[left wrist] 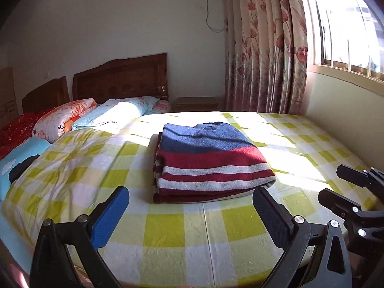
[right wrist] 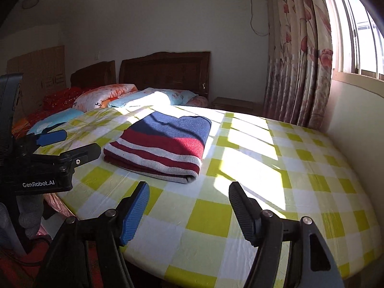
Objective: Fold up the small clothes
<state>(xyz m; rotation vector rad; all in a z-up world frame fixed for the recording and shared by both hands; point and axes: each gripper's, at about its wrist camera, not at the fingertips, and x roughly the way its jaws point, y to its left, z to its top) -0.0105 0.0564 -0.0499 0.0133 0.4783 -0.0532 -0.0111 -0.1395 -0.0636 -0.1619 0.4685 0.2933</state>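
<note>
Sweater [left wrist: 208, 160], one only, knitted in a blue band, a wide red band and red-and-white stripes, lies folded into a neat rectangle on the bed [left wrist: 168, 230], roughly in the middle of the yellow-and-white checked sheet, partly in sun and partly in shadow.

Two hand-held grippers hover low over the near edge of the bed, both pointing toward the sweater and apart from it. The left hand-held gripper [left wrist: 190, 199] has its jaws spread wide and holds nothing; its blue pad is on the left, its black pad on the right, and the black fingertip [left wrist: 260, 195] sits close to the sweater's near right corner without clearly touching. The right hand-held gripper [right wrist: 188, 194] is likewise spread open and empty, set a little back from the sweater's folded edge. In the right wrist view the left tool appears at the left, gripped by a grey-gloved hand [right wrist: 28, 213].

At the head of the bed lie three folded quilts or pillows [left wrist: 72, 117] before two dark wooden headboards [left wrist: 120, 79]. One floral curtain [left wrist: 261, 48] hangs beside one barred window [left wrist: 348, 24].
</note>
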